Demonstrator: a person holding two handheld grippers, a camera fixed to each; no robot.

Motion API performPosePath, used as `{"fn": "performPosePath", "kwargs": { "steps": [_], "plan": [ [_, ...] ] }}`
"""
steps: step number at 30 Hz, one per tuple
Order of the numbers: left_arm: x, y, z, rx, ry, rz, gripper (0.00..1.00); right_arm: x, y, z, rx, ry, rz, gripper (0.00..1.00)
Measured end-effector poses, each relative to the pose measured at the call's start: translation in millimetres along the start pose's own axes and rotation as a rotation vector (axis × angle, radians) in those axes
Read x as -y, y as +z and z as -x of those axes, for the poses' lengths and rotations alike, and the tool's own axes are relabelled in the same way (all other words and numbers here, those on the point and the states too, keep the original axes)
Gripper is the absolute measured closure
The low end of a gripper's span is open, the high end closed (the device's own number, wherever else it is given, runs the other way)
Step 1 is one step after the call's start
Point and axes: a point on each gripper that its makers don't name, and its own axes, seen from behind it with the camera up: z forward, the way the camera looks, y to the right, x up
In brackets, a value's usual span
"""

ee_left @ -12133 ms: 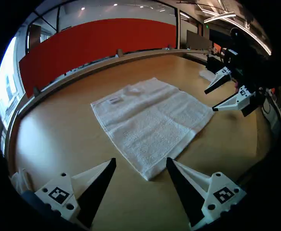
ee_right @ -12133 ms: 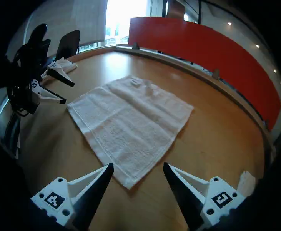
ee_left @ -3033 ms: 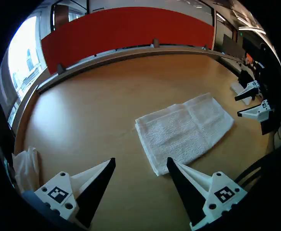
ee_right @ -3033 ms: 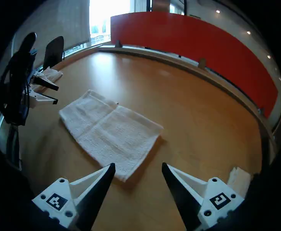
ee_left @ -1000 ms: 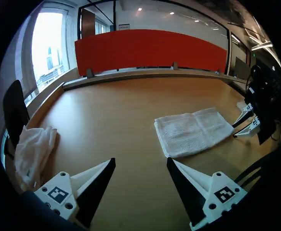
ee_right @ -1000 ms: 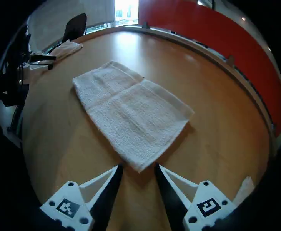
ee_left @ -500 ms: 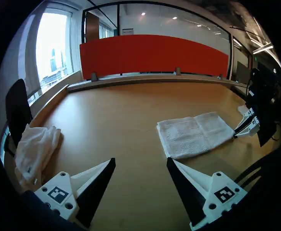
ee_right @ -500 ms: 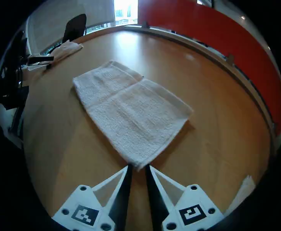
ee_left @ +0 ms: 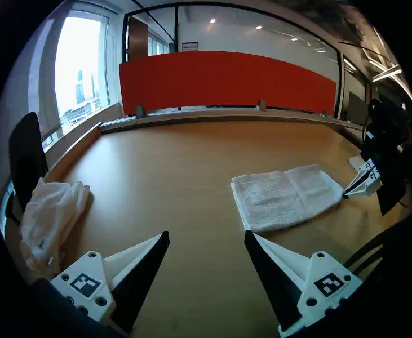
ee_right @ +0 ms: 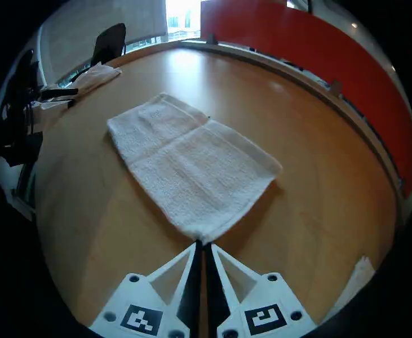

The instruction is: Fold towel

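Honestly, can't tell if the right gripper [ee_right: 203, 245], jaws nearly closed, pinches the near corner of the one folded towel [ee_right: 189, 163] on the table [ee_right: 318, 186]; left gripper [ee_left: 206, 233] gapes wide, one crumpled cloth [ee_left: 51, 217] nearby.

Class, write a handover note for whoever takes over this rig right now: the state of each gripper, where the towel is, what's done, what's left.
Left gripper: open, empty, above the table, off to one side of the towel.
Right gripper: shut on the towel's near corner, low at the table.
Towel: flat on the table.
Done: folded at least once; an upper layer's edge crosses it.
To do: probably lift that corner, carry it to the far end for another fold, then flatten.
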Motion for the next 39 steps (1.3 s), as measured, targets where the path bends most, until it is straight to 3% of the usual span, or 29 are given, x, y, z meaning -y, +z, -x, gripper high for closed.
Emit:
{"fn": "performPosePath", "kwargs": {
  "steps": [12,24,30,39],
  "plan": [
    [-2.9,-2.9,-2,-0.004,0.002,0.009,0.01,-6,-19.6,-9,-0.05,0.045,0.044,0.96],
    [-2.1,-8.8,2,0.003,-0.008,0.016,0.01,-14,-37.5,-14,-0.063,0.029,0.06,0.96],
    [-1.6,-13.5,3,0.007,-0.008,0.013,0.01,-12,-39.0,-38,-0.089,-0.004,0.047,0.96],
    [-3.6,-24.0,7,0.007,-0.041,0.009,0.01,0,-39.2,-95,-0.138,-0.106,0.013,0.96]
  ]
}}
